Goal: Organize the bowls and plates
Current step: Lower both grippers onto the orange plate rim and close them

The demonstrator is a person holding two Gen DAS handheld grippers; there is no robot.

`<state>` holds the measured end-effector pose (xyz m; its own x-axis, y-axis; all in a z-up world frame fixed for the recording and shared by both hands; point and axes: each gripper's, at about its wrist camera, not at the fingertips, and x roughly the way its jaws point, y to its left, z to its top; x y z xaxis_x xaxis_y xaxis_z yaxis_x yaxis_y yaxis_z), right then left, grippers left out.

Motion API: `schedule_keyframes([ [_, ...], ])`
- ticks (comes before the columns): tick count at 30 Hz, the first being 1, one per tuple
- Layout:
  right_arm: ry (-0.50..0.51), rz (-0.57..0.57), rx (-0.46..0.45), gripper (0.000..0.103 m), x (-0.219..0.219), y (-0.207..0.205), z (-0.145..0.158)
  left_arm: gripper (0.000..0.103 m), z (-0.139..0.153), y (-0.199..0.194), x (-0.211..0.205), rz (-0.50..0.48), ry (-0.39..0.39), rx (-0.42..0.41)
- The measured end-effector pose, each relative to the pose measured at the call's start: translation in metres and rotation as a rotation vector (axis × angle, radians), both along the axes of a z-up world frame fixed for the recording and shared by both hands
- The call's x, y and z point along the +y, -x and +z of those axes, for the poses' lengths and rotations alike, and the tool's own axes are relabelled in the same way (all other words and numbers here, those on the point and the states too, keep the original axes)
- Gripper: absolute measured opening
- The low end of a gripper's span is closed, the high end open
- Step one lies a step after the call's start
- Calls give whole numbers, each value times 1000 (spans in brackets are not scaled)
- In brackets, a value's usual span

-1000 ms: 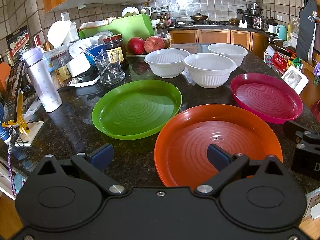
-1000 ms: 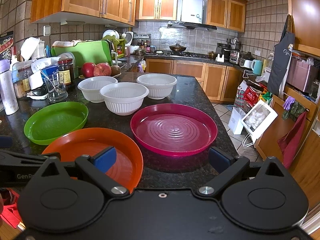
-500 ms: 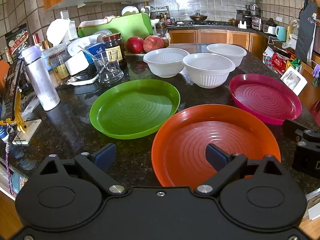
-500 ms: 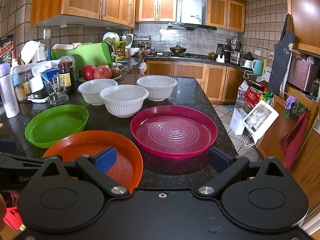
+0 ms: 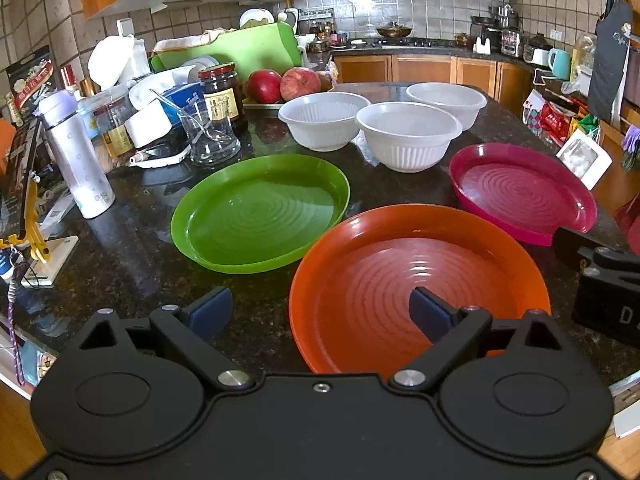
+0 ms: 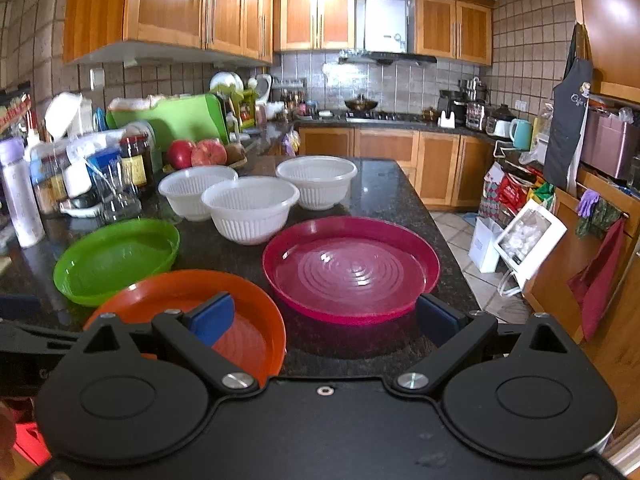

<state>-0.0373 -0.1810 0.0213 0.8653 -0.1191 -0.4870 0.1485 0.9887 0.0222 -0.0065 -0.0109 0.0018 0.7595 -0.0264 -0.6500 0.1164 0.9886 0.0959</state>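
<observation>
Three plates lie on the dark granite counter: a green plate (image 5: 260, 212) (image 6: 116, 258), an orange plate (image 5: 416, 288) (image 6: 188, 300) nearest me, and a magenta plate (image 5: 520, 192) (image 6: 352, 268). Three white ribbed bowls stand behind them: left bowl (image 5: 324, 124) (image 6: 192, 194), middle bowl (image 5: 408, 140) (image 6: 250, 208), right bowl (image 5: 446, 102) (image 6: 316, 178). My left gripper (image 5: 320, 314) is open and empty, low over the orange plate's near left rim. My right gripper (image 6: 326, 320) is open and empty, just short of the magenta plate's near rim, and shows at the left wrist view's right edge (image 5: 600, 280).
Clutter fills the counter's left: a white bottle (image 5: 78, 156), a glass jug (image 5: 208, 136), a dark jar (image 5: 220, 88), apples (image 5: 280, 84) and a green cutting board (image 5: 240, 48). The counter's right edge drops to the floor, with bags and a white box (image 6: 528, 236).
Both grippers have drifted slightly forward and up over the counter; the plates and bowls have not moved. Both stay open.
</observation>
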Motion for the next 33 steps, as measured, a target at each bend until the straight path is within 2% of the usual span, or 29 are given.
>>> schedule_keyframes([
  [4,-19,7,-77,100,-3,5,3,91,5,2,5,18,39,-20],
  [7,-62,39,-69,99,-7,3,4,91,8,2,8,23,55,-19],
  [10,-111,84,-76,92,-9,1,3,91,9,1,8,21,55,-5],
  [15,-98,104,-101,91,-5,-3,0,91,3,1,8,13,39,35],
  [18,-128,123,-110,91,-7,-3,0,91,-1,0,13,21,48,60],
  [23,-179,145,-63,88,-13,-9,-4,89,-3,-1,20,19,75,76],
  [26,-156,132,-38,88,-12,-14,-7,83,-3,-5,23,13,72,74],
  [30,-135,125,24,71,-7,-25,-15,78,-4,-14,27,-13,65,90],
  [33,-163,121,70,70,-6,-32,-22,78,-7,-23,33,-60,90,129],
])
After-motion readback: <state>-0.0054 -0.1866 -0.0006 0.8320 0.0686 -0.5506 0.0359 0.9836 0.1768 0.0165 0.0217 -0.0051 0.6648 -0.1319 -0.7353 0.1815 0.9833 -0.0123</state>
